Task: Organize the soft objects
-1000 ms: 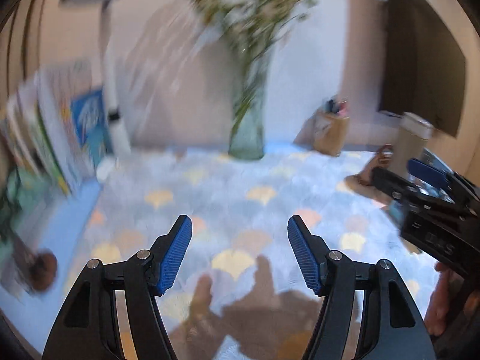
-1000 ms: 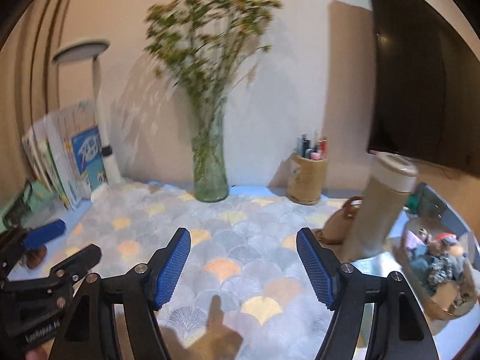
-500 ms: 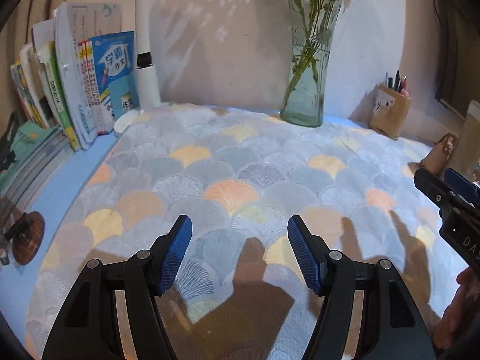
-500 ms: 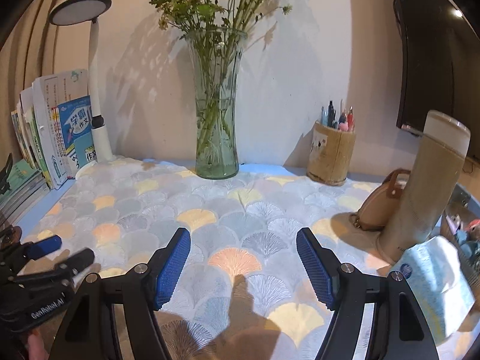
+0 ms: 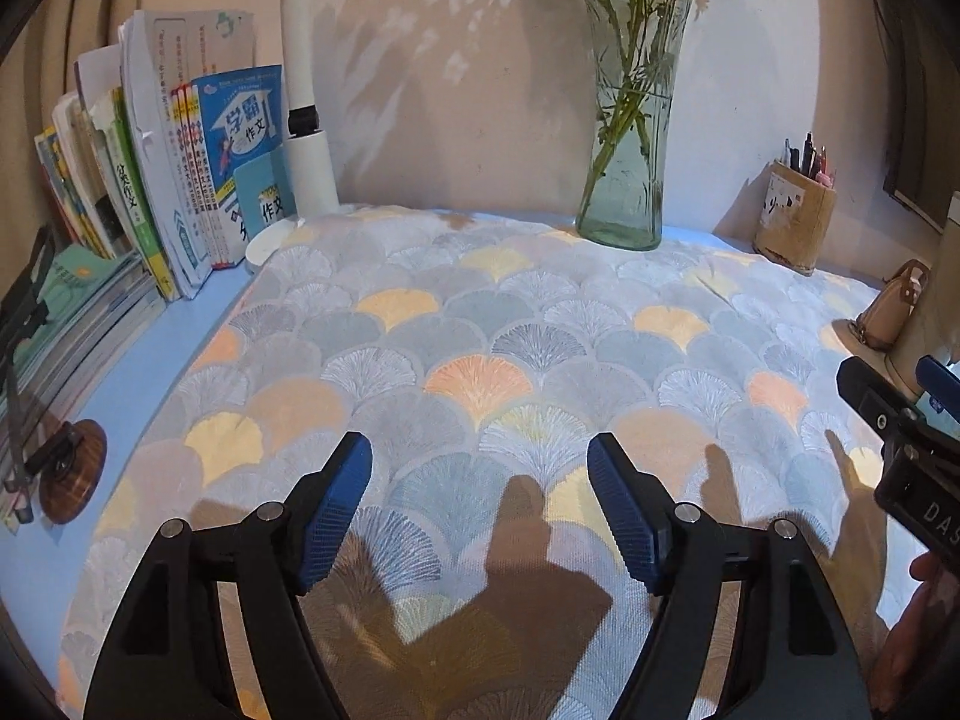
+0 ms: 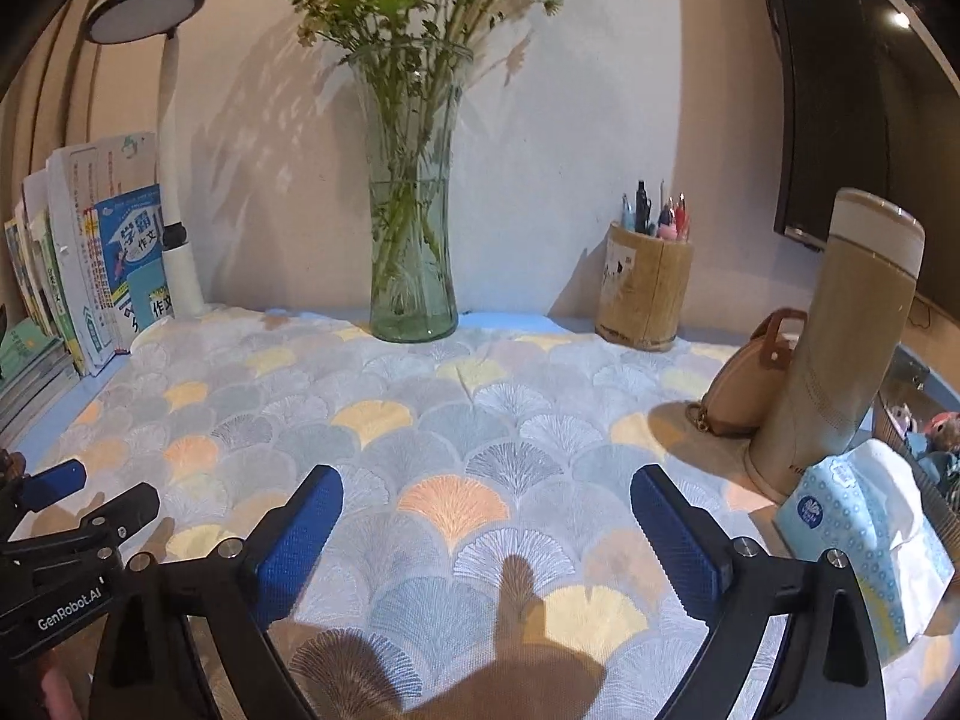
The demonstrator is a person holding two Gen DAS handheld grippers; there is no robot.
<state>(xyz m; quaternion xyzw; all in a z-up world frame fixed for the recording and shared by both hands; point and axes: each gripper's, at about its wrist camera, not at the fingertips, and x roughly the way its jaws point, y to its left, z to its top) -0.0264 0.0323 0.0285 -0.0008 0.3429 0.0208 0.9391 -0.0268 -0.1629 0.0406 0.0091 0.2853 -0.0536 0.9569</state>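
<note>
The left gripper [image 5: 479, 504] hangs low over the patterned cloth [image 5: 480, 324] with its jaws apart and nothing between them; they have just been opening. The right gripper [image 6: 486, 531] stands wider, also empty, and its jaws have just been opening too. Both blue pads sit above the cloth without touching it, as far as can be told.

Only the right view takes in the lamp head [image 6: 144, 11], the tall beige flask [image 6: 840, 348], the blue-and-white tissue pack [image 6: 864, 540] just beside the flask's foot, and a few small soft toys [image 6: 924, 432] at the far right edge (too cramped there to count or tell what holds them). Only the left view shows the round wooden disc [image 5: 75, 471] on the blue table [image 5: 138, 372] left of the cloth, and a hand [image 5: 918, 612] under the right gripper's body.

Compared with a second ago, both views have sunk closer to the cloth, the left one is no longer blurred, and the vase top has gone out of its frame.

Counted: one glass vase [image 6: 413, 252] of green stems, one pen holder [image 6: 645, 288], one lamp, one flask, one tan purse [image 6: 744, 384] leaning against the flask, one tissue pack, one row of books [image 5: 156, 180] at the left.
</note>
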